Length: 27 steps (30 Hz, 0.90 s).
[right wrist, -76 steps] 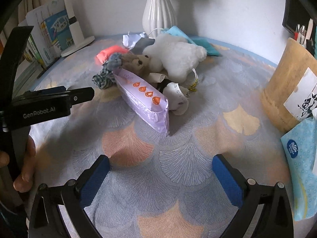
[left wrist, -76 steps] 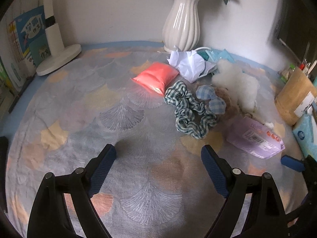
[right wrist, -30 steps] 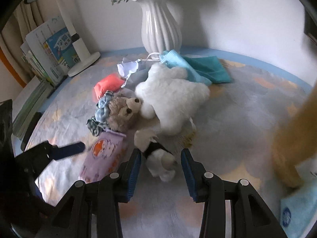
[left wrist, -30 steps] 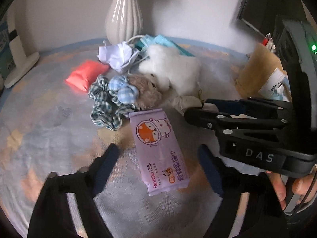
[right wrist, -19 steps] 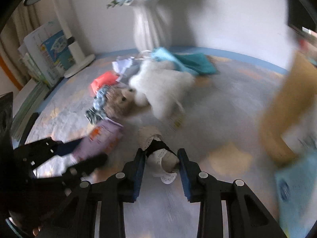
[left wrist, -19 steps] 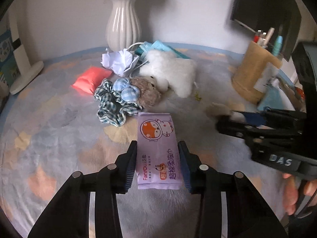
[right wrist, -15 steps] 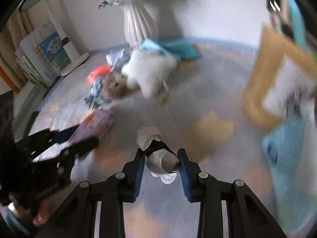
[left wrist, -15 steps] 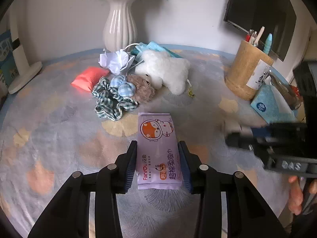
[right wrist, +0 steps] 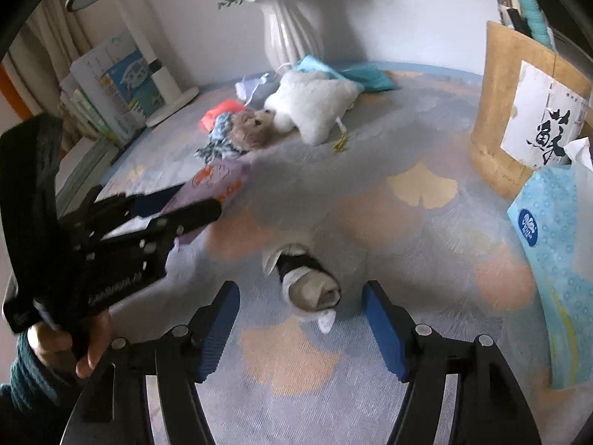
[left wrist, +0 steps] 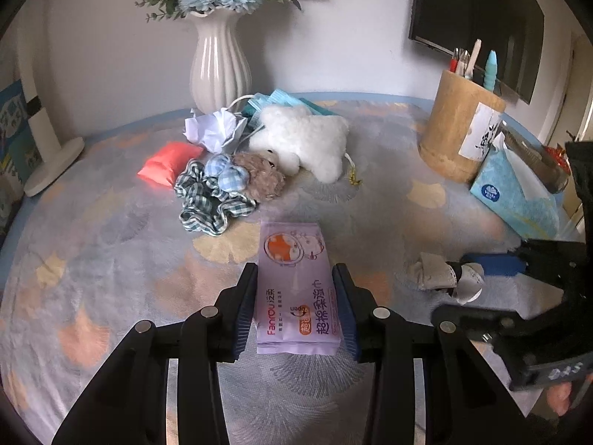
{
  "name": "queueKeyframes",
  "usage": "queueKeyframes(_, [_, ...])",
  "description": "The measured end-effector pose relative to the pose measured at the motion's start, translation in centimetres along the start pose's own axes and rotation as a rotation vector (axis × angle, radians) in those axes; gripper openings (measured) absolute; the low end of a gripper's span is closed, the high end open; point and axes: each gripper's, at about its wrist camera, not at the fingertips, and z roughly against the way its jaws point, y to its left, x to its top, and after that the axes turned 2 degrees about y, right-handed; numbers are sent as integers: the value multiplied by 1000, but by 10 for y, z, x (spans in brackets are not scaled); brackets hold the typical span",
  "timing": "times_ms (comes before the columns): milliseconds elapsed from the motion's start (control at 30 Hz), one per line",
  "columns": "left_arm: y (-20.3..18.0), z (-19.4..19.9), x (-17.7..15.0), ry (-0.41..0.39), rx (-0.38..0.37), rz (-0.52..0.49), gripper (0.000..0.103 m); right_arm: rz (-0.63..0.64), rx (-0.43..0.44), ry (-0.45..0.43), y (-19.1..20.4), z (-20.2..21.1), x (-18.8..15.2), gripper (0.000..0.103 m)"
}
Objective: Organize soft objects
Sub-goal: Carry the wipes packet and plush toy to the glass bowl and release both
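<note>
A: Left hand-held gripper (left wrist: 294, 309): pads pinching the purple wipes pack (left wrist: 294, 289) across its short width, near the end closest to the camera. The pack's far end points toward the pile.

B: Grip quality?

A: Looks fine. The pack is a soft film pouch, light I'd guess, somewhat slick. It will sag if held by one end, so a mid-length pinch would be safer. Squeeze gently; it deforms.

B: Right side?

A: Right hand-held gripper (right wrist: 300, 309): jaws opening. The rolled sock (right wrist: 305, 282) lies between them on the counter (right wrist: 407, 222), and the pads are clear of it. It appears to be set down just short of the blue tissue box (right wrist: 552, 259).

B: Sock handling?

A: Soft, light, compressible. The roll could unravel; take it across the thick middle, not the loose lace cuff.

B: What's left?

A: The pile by the vase (left wrist: 218, 63): white plush (left wrist: 307, 141), brown plush head (left wrist: 259, 176), gingham scrunchie (left wrist: 207, 200), red pouch (left wrist: 168, 163), crumpled paper (left wrist: 215, 128), teal cloth behind. All of it is squashy, so any central pinch works. The scrunchie touches the brown plush and may drag it along.
</note>
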Motion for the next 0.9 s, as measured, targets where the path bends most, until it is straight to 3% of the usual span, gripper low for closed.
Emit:
queueKeyframes(67, [-1,0,0,-1,4,-6,37,-10,-13,-18,-1,-4,2,66])
queueKeyframes(133, [0,1,0,1,3,-4,37,16,-63,-37,6,-6,0,57])
queueKeyframes(233, [-1,1,0,4,4,-5,37,72,-118,-53,18,-4,-6,31])
queueKeyframes(267, [-2,2,0,4,8,-8,37,86,-152,-69,22,-3,-7,29])
queueKeyframes(467, [-12,4,2,-3,39,-44,36,125,-204,-170,33,18,-5,29])
queueKeyframes(567, [-15,12,14,-30,-8,-9,36,122,-222,-216,26,40,3,29])
queueKeyframes(900, [-76,59,116,-226,-90,-121,36,-63,-254,-449,-63,152,34,29])
